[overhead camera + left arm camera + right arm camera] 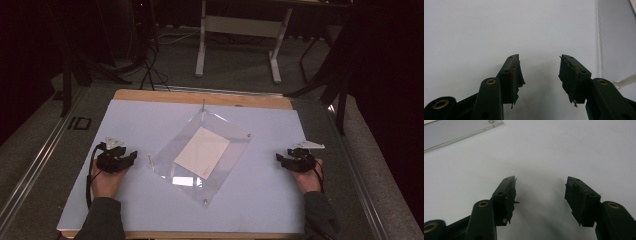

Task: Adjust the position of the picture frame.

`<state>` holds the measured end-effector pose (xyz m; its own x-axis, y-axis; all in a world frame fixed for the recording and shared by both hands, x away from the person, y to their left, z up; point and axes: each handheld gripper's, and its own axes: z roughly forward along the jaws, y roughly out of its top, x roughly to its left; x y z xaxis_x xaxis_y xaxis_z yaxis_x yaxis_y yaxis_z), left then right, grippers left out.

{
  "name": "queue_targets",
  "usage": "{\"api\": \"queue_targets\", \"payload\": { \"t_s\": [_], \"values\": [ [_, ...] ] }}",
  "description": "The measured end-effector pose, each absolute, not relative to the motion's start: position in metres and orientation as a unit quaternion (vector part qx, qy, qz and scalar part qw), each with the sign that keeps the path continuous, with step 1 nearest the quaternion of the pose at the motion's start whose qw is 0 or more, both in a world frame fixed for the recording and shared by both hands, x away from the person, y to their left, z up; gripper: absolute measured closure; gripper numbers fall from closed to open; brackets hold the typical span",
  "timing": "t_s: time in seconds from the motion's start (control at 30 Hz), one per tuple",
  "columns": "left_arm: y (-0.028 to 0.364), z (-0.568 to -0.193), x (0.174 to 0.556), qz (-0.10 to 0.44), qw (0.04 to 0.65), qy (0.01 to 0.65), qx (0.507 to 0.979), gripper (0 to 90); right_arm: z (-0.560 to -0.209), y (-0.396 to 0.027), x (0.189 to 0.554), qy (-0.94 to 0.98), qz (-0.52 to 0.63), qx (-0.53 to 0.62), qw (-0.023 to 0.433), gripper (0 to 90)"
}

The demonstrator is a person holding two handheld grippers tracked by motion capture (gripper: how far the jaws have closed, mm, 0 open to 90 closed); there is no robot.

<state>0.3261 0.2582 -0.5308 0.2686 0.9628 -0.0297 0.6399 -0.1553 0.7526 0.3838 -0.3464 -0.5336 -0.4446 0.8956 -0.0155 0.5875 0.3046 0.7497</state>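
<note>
Left tongs (pixel 131 154) and right tongs (pixel 280 158) rest low, well apart, jaws spread, pointing inward.

The high view is looking forward and down from above the person's side, taking in the whole pale blue table (pixel 260 200) with dark floor beyond at the top of the frame. The left gripper view is sitting close above that surface, looking along its own jaws, with the clear panel (pixel 200 150) edging in at the right of the frame (pixel 614 37). The right gripper view is facing similarly low, catching the panel's corner (pixel 461 130) at upper left.
</note>
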Motion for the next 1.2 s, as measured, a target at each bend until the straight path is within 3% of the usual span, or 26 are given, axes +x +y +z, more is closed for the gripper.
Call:
{"api": "queue_targets", "payload": {
  "t_s": [0.5,1.2],
  "values": [
    [0.246,-0.520,0.303,0.239,0.365,0.521,0.734,50.9,-0.521,-0.321,0.384,0.801,0.350,0.425,0.233,48.7],
    [0.234,-0.518,0.293,0.234,0.380,0.485,0.751,52.2,-0.507,-0.258,0.411,0.824,0.381,0.359,0.217,49.8]
  ]
}}
